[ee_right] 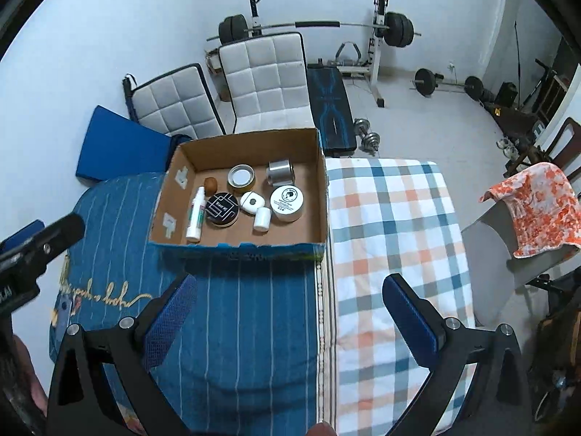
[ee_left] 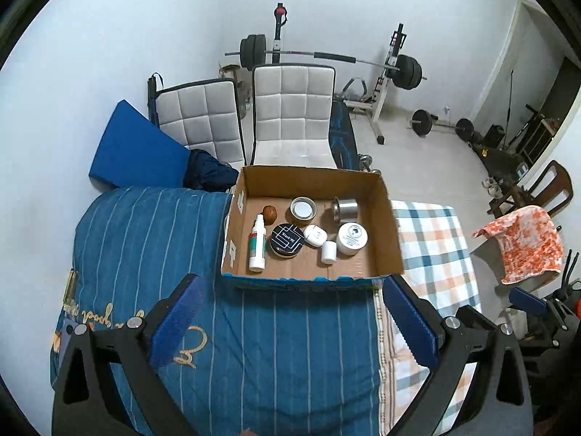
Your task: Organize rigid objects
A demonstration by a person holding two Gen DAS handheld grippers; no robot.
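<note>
Nearest me, I have the left tool (ee_left: 290, 312) spread wide and empty above the blue striped blanket (ee_left: 254, 345), and the right tool (ee_right: 290, 309) just as wide and just as empty over the seam where that blanket meets the checked sheet (ee_right: 392, 239). I judge both hang back from the cardboard box (ee_right: 323, 189) so that I can see the whole load before choosing a piece. The box sits on the bed, its near wall facing me and its top open, which leaves everything reachable from above. Inside, the white spray bottle (ee_left: 256, 245) lies flat along the left side, with the black round tin (ee_left: 287, 240) just beside it, then the small white case (ee_left: 314, 235), the small white jar (ee_left: 329, 251) and the larger white tub (ee_left: 351, 238). Farther in sit the brown nut-like object (ee_left: 269, 213), the open tin (ee_left: 303, 209) and the steel cup (ee_left: 345, 210) on its side. Beyond are two padded chairs (ee_left: 290, 116) and a barbell rack (ee_left: 388, 69).
</note>
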